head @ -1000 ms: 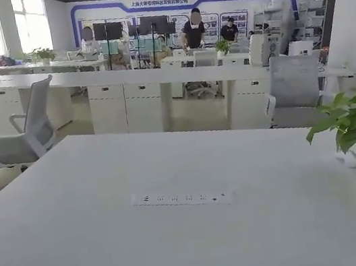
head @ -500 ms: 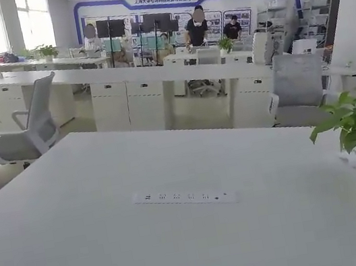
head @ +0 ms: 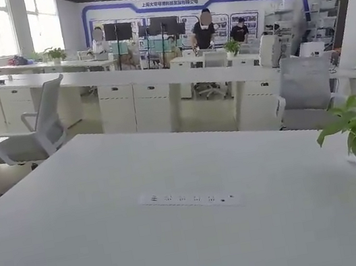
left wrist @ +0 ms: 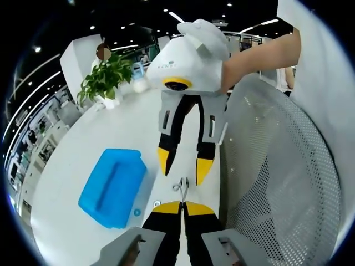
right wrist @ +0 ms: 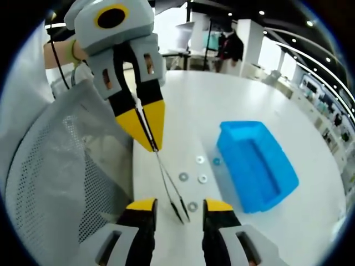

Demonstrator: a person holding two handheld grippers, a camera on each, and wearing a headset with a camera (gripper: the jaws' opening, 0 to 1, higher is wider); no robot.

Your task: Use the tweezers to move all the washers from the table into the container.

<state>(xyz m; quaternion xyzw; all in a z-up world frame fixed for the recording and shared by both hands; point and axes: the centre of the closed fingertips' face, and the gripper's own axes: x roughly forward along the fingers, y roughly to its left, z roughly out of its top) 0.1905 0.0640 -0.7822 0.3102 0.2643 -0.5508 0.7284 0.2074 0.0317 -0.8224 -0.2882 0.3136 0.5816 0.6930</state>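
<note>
We rate the task as unstarted: the left gripper (right wrist: 150, 143) fingers clamp the tweezers (right wrist: 166, 180), the right gripper (right wrist: 180, 206) fingers stand apart, and at least four washers (right wrist: 183, 177) lie on the tabletop (right wrist: 233, 100) beside the apparently empty container (right wrist: 255, 166), on its near side.

Five washers (right wrist: 183, 177) lie on the table (right wrist: 222, 94), four silver and one blue. One container (right wrist: 255, 166), one pair of tweezers (right wrist: 165, 177), one plant (left wrist: 105, 80), one power strip (head: 188, 200). Two hand-held grippers: the left hand-held gripper (right wrist: 151, 141) and the right hand-held gripper (left wrist: 183, 170).
</note>
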